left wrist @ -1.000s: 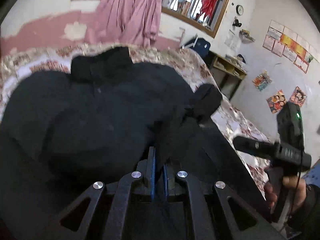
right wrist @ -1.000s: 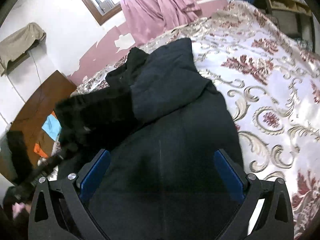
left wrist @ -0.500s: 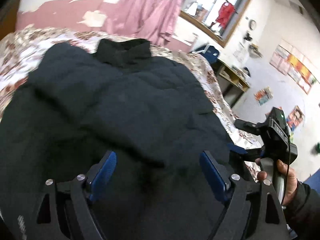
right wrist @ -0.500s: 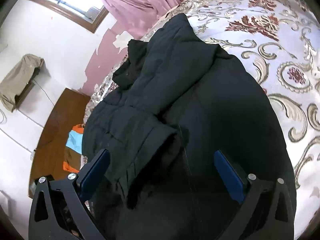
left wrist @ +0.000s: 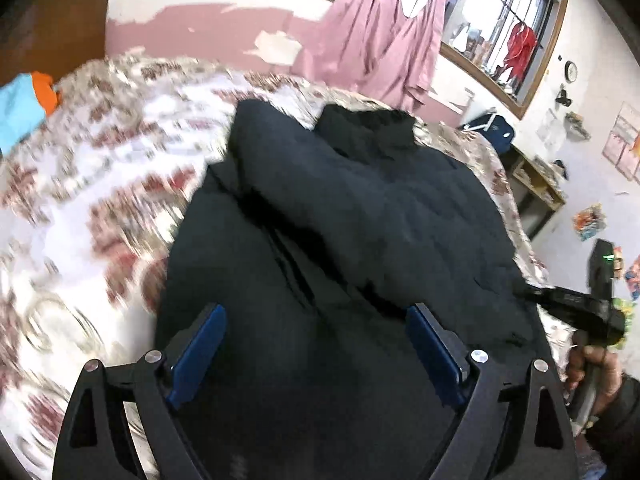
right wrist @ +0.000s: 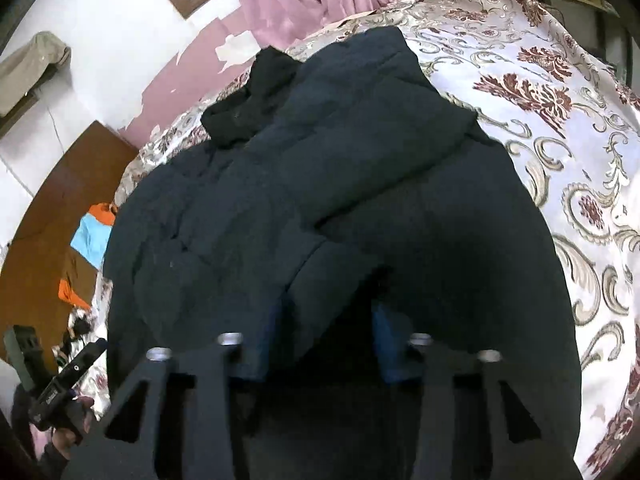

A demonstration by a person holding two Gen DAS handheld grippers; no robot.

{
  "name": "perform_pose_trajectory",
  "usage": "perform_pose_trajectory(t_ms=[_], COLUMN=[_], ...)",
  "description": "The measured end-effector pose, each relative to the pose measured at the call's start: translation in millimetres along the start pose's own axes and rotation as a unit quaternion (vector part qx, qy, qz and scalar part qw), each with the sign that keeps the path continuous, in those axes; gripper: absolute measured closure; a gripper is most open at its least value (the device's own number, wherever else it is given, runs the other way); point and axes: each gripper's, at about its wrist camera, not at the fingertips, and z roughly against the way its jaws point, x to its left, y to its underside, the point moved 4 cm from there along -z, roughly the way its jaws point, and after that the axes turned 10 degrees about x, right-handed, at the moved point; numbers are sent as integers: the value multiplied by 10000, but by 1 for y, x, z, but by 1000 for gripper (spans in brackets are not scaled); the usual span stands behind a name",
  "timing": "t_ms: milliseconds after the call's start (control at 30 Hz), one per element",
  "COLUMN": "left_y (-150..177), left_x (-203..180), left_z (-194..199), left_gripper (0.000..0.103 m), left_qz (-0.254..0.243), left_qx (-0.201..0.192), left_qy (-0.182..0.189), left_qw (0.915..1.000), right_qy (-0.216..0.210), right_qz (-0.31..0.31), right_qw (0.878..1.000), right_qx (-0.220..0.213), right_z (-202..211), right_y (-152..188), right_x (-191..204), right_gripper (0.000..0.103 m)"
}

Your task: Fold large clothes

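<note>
A bed [right wrist: 560, 92] carries everything, covered by a pale bedspread [left wrist: 120, 168] patterned with dark red flowers and beige scrolls. Directly on it lies a large dark padded jacket [right wrist: 360, 200], spread from the near edge towards the far side, its collar [left wrist: 368, 128] at the far end. One sleeve [right wrist: 320, 264] lies folded across the jacket's body.

Daylight is pouring in through the barred window [left wrist: 504, 40], blowing out its panes to white glare. The fisheye lenses are bending walls and darkening the corners. Motion blur is smearing the floral bedspread [left wrist: 100, 208] in the left wrist view. The black coat [right wrist: 360, 220] is swallowing detail, with its folds reading as near-featureless shadow.
</note>
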Motion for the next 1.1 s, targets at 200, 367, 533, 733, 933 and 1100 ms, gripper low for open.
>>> perform_pose_trajectory(t_ms=[200,367,533,733,933,1100], left_y=[-35,-45,-61,-85,-92,-83], left_x=[11,18,23,-4,-21,-13], left_z=[-1,-16,-35,-46,-87,-113], left_gripper=[12,12,12,12,12,11], left_qz=[-41,68,235,-41,-89,-157], left_qx=[-84,-1,150,25,166,227], left_qy=[-379,-497,-299,-595,-1021,-1280], left_qw=[9992,9987,9992,9982,9946,9914], right_qy=[702,1102,1691,2016,2079,1954], right_qz=[858,1051,1256,1955,2555,2390], right_qw=[9883,9810,9735,9496,9413,9508], right_qx=[-1052,-1202,-890,-1393,-740,-263], right_z=[56,61,35,45,2,-38], right_y=[-46,-78,-79,-69,-64,-61], right_x=[25,25,20,52,78,62], right_gripper=[99,99,92,38,38,38])
